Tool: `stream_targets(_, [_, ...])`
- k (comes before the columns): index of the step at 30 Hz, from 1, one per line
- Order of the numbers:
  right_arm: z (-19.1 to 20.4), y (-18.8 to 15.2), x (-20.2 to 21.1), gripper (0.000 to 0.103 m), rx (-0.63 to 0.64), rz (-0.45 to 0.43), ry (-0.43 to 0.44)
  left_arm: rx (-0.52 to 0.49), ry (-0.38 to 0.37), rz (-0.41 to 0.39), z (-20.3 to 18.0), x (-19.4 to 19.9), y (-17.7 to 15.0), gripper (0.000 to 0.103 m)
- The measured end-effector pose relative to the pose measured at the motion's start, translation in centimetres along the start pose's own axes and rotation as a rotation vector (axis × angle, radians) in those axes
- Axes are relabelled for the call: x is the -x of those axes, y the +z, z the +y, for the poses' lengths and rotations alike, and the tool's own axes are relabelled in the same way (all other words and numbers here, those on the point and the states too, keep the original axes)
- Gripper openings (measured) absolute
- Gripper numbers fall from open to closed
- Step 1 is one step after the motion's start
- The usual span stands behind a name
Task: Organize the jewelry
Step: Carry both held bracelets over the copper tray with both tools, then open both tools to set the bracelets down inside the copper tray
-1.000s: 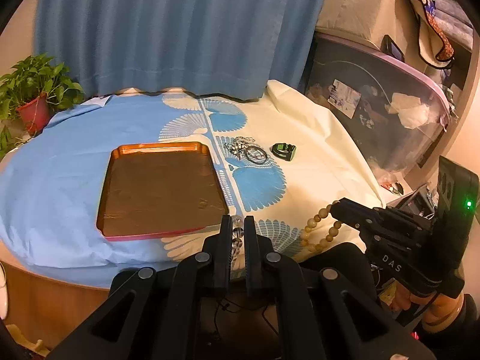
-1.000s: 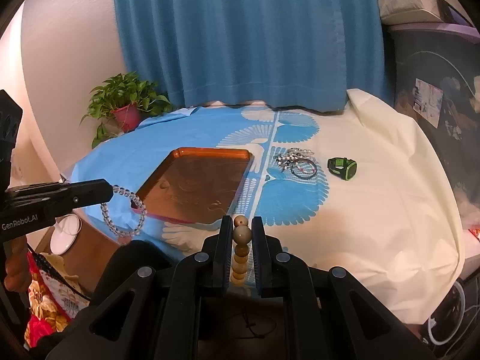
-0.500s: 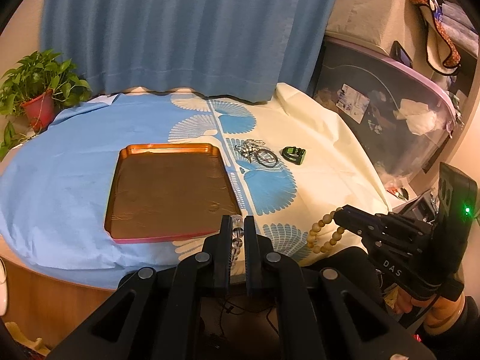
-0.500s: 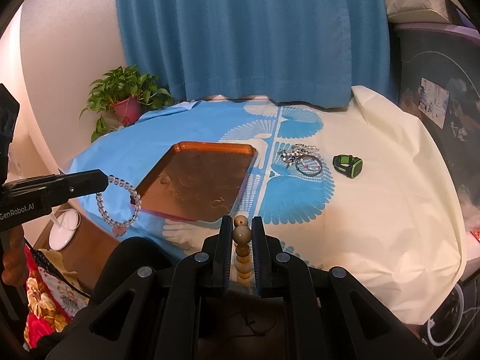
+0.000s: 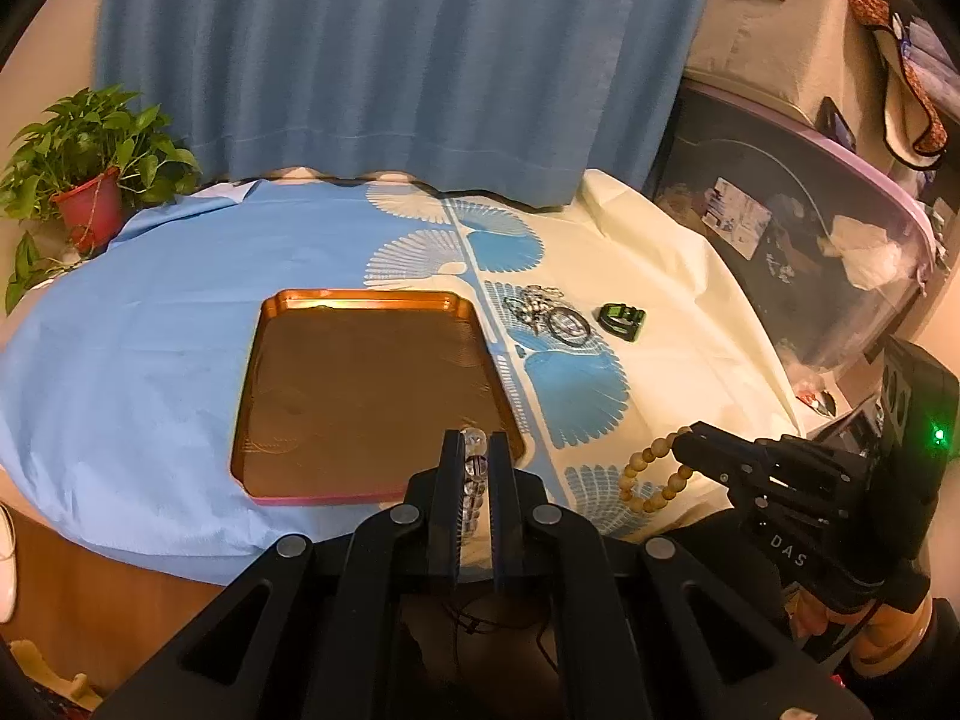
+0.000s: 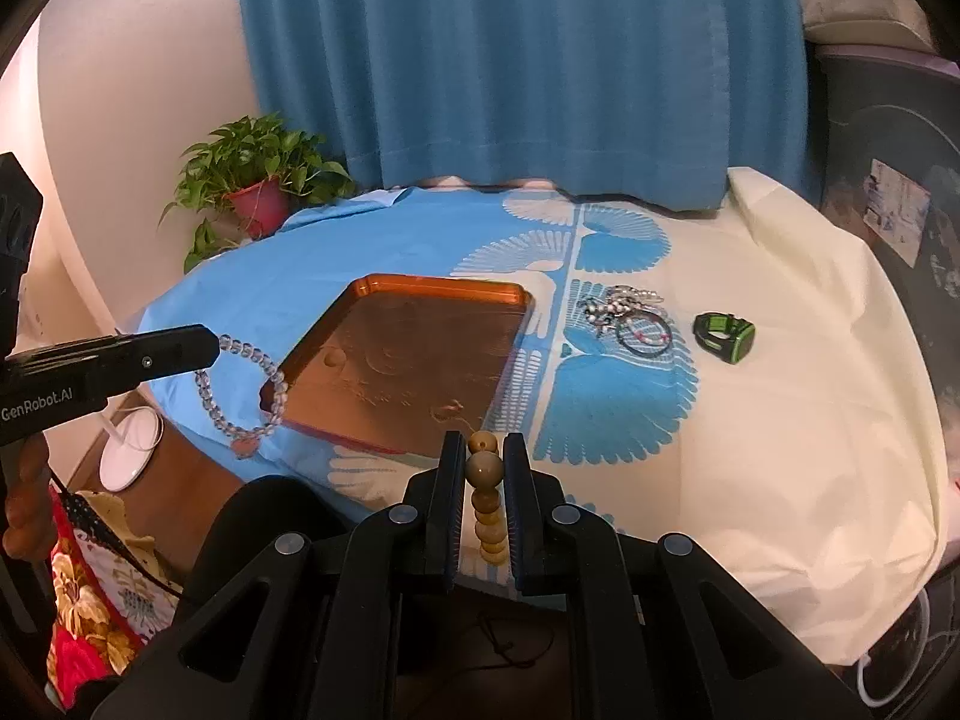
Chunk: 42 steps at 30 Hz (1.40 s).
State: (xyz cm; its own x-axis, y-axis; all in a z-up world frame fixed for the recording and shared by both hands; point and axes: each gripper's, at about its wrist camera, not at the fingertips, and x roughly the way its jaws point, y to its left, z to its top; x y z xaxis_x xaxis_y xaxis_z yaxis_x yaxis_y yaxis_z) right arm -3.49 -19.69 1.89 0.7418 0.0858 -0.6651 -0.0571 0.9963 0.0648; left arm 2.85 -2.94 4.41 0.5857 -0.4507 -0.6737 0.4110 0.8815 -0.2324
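Note:
An empty orange tray (image 5: 366, 306) (image 6: 432, 289) lies on the blue and cream cloth. My left gripper (image 5: 474, 441) is shut on a clear bead bracelet (image 5: 474, 456), which hangs as a loop in the right wrist view (image 6: 240, 384) by the tray's near left corner. My right gripper (image 6: 483, 444) is shut on a tan wooden bead bracelet (image 6: 486, 471), also seen dangling in the left wrist view (image 5: 651, 474) over the table's near right edge. A tangle of silver jewelry with a ring bangle (image 5: 549, 315) (image 6: 630, 315) and a green and black watch (image 5: 624, 319) (image 6: 723, 337) lie right of the tray.
A potted plant (image 5: 90, 180) (image 6: 258, 192) stands at the table's far left. A blue curtain (image 5: 390, 60) hangs behind. Storage boxes and a clear bin (image 5: 810, 228) stand to the right. A white round object (image 6: 129, 447) lies on the floor at left.
Both grippers have moved forward and closer to the table with their bracelets still held. The tray and jewelry pile look nearer.

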Motion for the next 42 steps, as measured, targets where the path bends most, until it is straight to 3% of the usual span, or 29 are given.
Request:
stream_targets(22, [3.9,5.7,-9.1,0.013,0.045,0.023,0.08,0.066,0.068,0.0,7.1,-4.1,3.8,0.005])
stream_targets(36, [6.6,8.6,-17.4,0.013,0.078,0.062,0.106,0.09,0.074,0.074,10.6,-11.3,5.8,0.005])
stream_targets(39, [6.5,8.7,-19.0,0.013,0.081,0.082,0.091,0.069,0.124,0.092,11.0,-12.8,5.6,0.006])
stream_targets(41, [6.4,8.5,-20.0,0.014,0.081,0.1,0.058,0.066,0.168,0.103,11.4,-13.6,5.4,0.026])
stream_targets(42, [6.2,8.3,-20.6,0.016,0.084,0.117,0.029,0.07,0.189,0.107,11.7,-13.9,5.2,0.06])
